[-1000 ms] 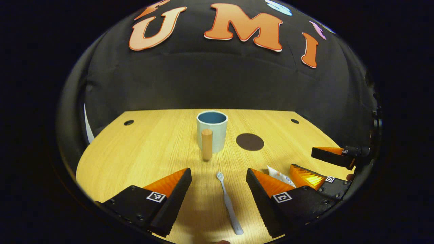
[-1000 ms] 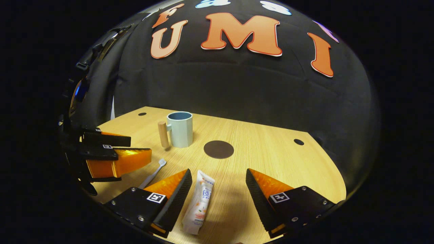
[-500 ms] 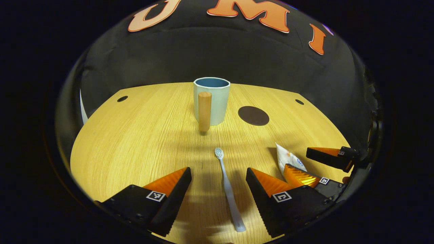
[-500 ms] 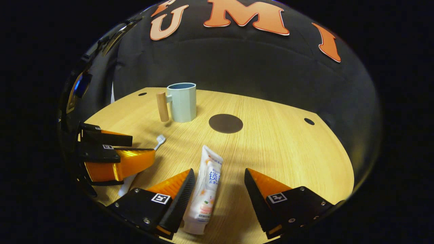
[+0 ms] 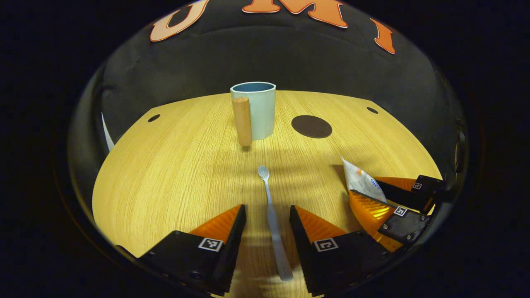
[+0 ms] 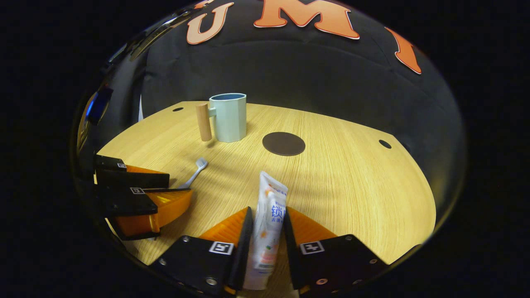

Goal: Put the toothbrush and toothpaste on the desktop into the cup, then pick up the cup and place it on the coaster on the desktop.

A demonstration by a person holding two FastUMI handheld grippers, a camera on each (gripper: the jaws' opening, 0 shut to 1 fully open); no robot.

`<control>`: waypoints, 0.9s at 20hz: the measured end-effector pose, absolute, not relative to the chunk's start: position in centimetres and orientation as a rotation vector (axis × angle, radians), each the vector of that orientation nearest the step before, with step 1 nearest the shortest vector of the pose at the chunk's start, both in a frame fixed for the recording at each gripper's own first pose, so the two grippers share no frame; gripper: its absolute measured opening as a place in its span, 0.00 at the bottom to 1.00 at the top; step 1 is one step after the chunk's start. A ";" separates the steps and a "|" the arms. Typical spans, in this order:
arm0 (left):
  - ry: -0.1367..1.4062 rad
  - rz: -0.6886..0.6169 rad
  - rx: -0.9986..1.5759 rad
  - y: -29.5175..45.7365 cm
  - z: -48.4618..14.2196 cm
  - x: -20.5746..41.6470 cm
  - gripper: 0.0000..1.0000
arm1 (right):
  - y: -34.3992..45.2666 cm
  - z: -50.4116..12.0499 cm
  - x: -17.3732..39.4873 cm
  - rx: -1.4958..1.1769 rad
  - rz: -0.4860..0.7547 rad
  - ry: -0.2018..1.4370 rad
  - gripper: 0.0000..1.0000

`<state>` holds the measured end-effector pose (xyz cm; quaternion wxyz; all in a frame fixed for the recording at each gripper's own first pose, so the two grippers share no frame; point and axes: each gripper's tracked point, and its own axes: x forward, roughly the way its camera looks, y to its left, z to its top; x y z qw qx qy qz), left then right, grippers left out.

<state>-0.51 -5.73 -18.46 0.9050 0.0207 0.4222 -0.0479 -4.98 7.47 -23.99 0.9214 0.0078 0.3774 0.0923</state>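
A pale blue cup [image 5: 258,108] [image 6: 230,118] with a wooden handle [image 5: 242,121] stands upright at the back of the desk. A dark round coaster [image 5: 311,126] [image 6: 283,143] lies to its right. The toothbrush [image 5: 271,215] [image 6: 194,174] lies flat, bristles toward the cup, between the fingers of my left gripper [image 5: 267,207] [image 6: 165,190]. That gripper is open, with a gap on each side of the handle. My right gripper [image 6: 267,209] [image 5: 389,198] is shut on the toothpaste tube [image 6: 271,194] [image 5: 359,180], whose flat end points forward.
The wooden desk [image 5: 165,165] [image 6: 352,174] has small dark holes near its back corners [image 5: 153,118] [image 6: 384,143]. The black booth wall rises just behind the cup. The two grippers work side by side near the front edge.
Both grippers have come down and forward over the desk. The left fingers have narrowed around the toothbrush handle. The right fingers have shut on the toothpaste tube.
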 end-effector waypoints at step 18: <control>0.915 -0.106 -0.012 -5.7 -22.5 -2.1 0.07 | 4.9 -20.3 -2.9 0.096 0.161 0.664 0.15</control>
